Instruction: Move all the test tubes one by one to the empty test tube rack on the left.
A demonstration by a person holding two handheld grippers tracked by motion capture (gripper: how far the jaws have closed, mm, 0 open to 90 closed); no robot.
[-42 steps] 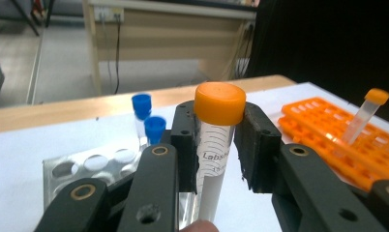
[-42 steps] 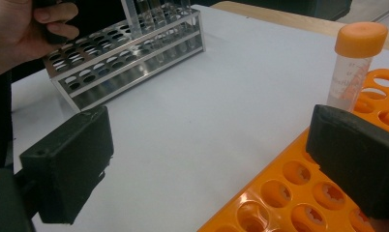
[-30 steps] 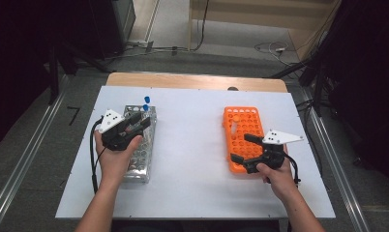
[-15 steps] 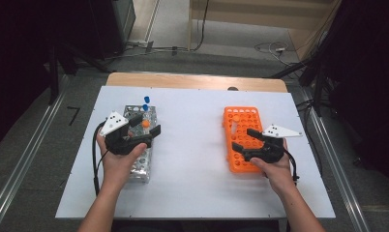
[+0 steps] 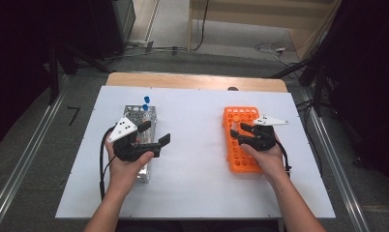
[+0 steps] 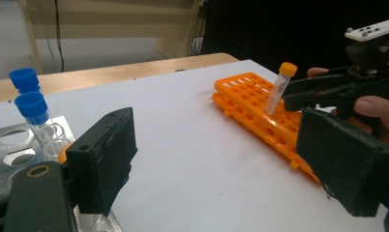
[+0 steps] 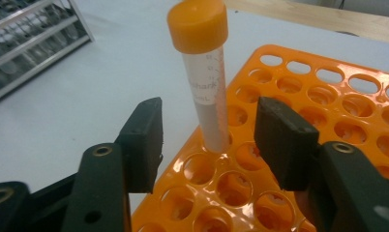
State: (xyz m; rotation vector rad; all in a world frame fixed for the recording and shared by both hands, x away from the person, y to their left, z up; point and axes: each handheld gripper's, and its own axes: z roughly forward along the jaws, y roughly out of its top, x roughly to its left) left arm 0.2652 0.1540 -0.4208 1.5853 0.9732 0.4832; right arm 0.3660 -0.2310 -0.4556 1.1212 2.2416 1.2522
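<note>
The right gripper (image 7: 207,140) is closing its jaws around, not yet touching, the orange-capped tube (image 7: 205,72) standing in the orange rack (image 7: 328,111); the left gripper (image 6: 216,159) is hovering wide open.

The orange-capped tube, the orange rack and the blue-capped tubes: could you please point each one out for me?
orange-capped tube (image 7: 208,92), right gripper view, on its clear body below the cap.
orange rack (image 5: 241,158), high view, on its near holed top.
blue-capped tubes (image 6: 31,105), left gripper view, on the nearer blue cap.
</note>
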